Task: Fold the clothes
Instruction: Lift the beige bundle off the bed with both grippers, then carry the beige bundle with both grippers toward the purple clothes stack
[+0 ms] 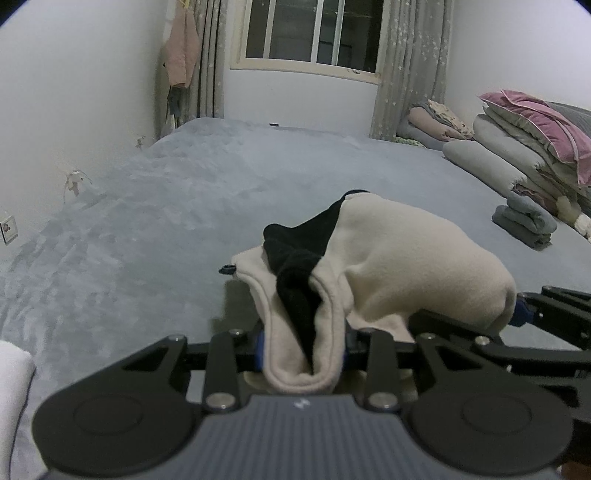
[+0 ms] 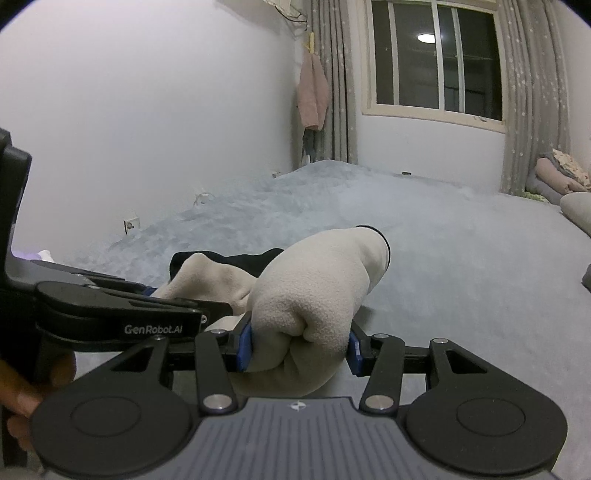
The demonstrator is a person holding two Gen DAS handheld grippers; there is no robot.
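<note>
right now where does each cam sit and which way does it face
Left wrist: on the left gripper, facing along the bed to the window; right gripper at right.
Right wrist: on the right gripper, facing the same way; left gripper and a hand at left.
Shared: both grippers clamp the cream garment.

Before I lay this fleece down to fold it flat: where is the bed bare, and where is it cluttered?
The widest bare patch of the grey bed cover runs from the cream fleece garment to the left wall and up to the window. Another bare strip lies beyond the garment, toward the curtains. The right side is crowded: stacked bedding and a folded grey item.
</note>
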